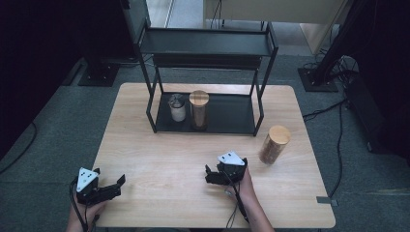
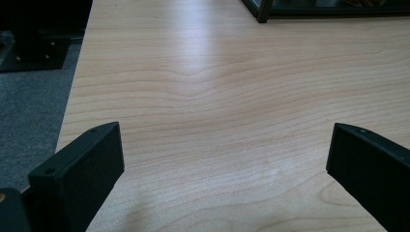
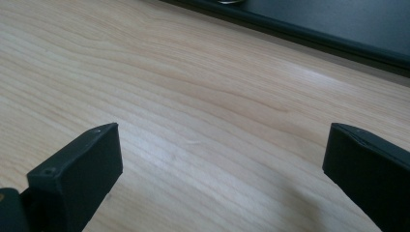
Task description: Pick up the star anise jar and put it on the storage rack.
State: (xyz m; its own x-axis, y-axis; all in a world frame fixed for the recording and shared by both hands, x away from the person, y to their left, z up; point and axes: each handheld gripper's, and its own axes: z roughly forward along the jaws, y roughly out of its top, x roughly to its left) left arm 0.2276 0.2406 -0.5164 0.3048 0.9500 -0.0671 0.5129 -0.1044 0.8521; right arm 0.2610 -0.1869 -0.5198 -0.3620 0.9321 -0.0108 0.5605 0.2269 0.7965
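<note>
Both claws are wide open and hold nothing. The right claw (image 1: 209, 175) is near the jar (image 1: 274, 144) on the table (image 1: 159, 145); a clumsy bump could tip the jar over. The left claw (image 1: 116, 186) rests far off

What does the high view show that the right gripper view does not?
The high view alone takes in the tall glass jar with a round wooden lid standing on the table to the right of the black metal shelf rack, a second wooden-lidded jar and a small white container on the rack's bottom tray, and the left gripper. The right gripper view alone gives a close look between the right gripper jaws, spread wide over bare wood. Both share the light wooden table, the rack's dark edge and the right gripper.
</note>
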